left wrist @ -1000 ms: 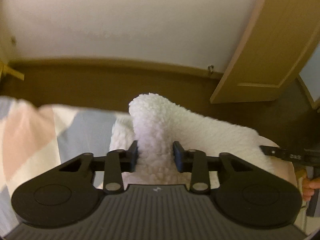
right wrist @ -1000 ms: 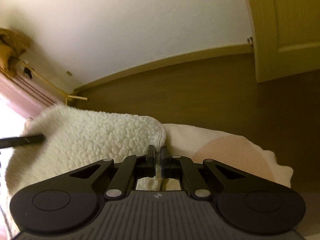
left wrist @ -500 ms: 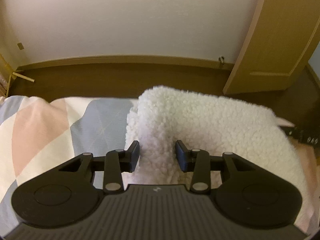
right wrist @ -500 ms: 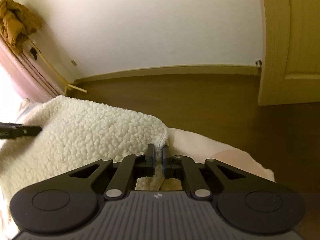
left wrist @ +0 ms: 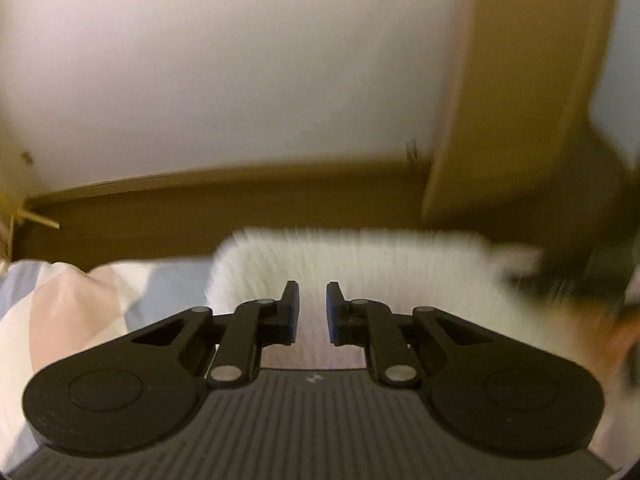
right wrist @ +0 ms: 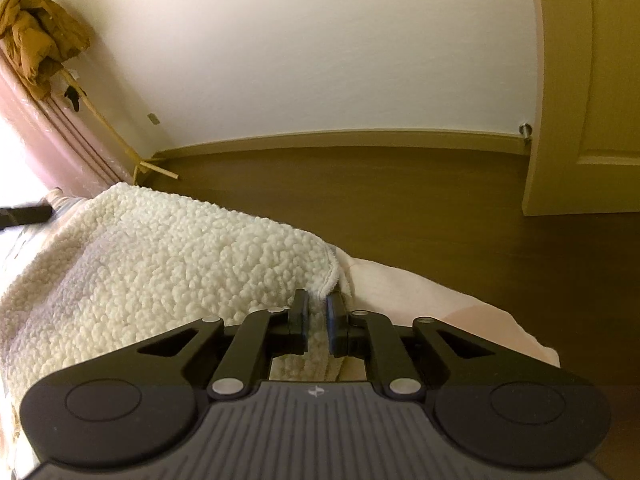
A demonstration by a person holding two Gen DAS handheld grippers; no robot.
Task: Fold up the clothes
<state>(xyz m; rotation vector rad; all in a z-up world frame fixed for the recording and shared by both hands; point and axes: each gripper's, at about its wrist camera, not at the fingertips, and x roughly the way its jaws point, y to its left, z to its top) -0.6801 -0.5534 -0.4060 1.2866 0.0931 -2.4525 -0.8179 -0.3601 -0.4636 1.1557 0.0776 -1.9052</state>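
Note:
A white fleece garment (left wrist: 380, 264) lies on a bed with a pastel patterned cover (left wrist: 72, 312). My left gripper (left wrist: 313, 292) hovers low over the garment's left part. Its jaws are closing and stand almost together; pale cloth shows in the narrow gap, and blur hides whether the pads press on it. In the right wrist view the fleece garment (right wrist: 180, 272) spreads to the left, and my right gripper (right wrist: 318, 300) is shut on its hemmed right corner. A dark blur at the right of the left wrist view is the right gripper (left wrist: 580, 276).
Brown floor (right wrist: 360, 200) runs beyond the bed to a white wall. A wooden door (right wrist: 600, 80) stands at the right. A brown garment (right wrist: 36, 32) hangs at the upper left. The pale bed cover (right wrist: 440, 312) lies under and right of the fleece.
My left jaws let go of the raised fleece fold, which dropped flat, then narrowed to a small gap while the hand moved. My right gripper stays shut on the corner.

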